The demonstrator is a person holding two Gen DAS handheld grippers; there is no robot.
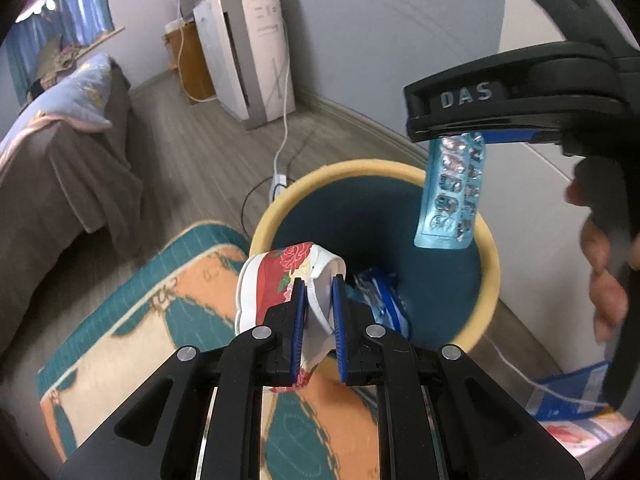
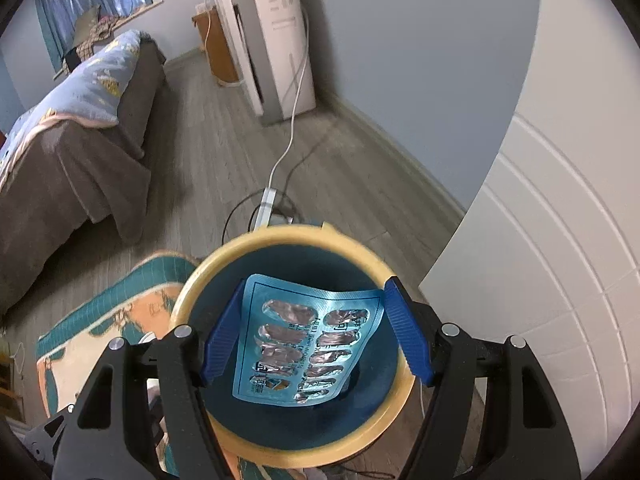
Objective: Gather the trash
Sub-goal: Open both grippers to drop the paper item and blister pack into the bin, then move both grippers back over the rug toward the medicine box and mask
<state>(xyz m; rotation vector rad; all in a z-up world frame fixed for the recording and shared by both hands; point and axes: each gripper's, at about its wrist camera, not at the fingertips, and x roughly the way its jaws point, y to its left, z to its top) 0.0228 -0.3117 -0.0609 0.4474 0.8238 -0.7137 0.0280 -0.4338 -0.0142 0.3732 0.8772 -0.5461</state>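
A bed (image 1: 60, 152) with a brown cover and a pale blue pillow (image 1: 76, 96) is standing at the left of the room, on grey plank flooring. Nearer, a patterned teal and orange rug (image 1: 152, 320) is lying on the floor, its right edge running under the bin.

Over that edge the left gripper (image 1: 320, 312) is pinching a crumpled paper cup (image 1: 280, 280), red with a flower print, between its blue pads (image 1: 298, 320); the jaws are standing narrow on the cup's white rim, and the cup is hanging just beside the left side of the bin's rim.

Behind, a white appliance (image 1: 248, 52) is standing against the wall, a white cable (image 1: 284, 128) trailing from it to a power strip (image 1: 277, 184) on the floor.

The teal bin (image 1: 376, 172) with its yellow rim is sitting in the middle, with blue and white wrappers (image 1: 380, 300) lying inside.

To the right, the right gripper (image 2: 316, 332) is hovering above the bin's mouth with its jaws spread wide. A blue blister pack (image 2: 308, 340) with torn foil pockets is hanging between them over the opening; whether it is touching either pad I cannot tell. A white panelled door (image 2: 560, 260) is filling the far right.
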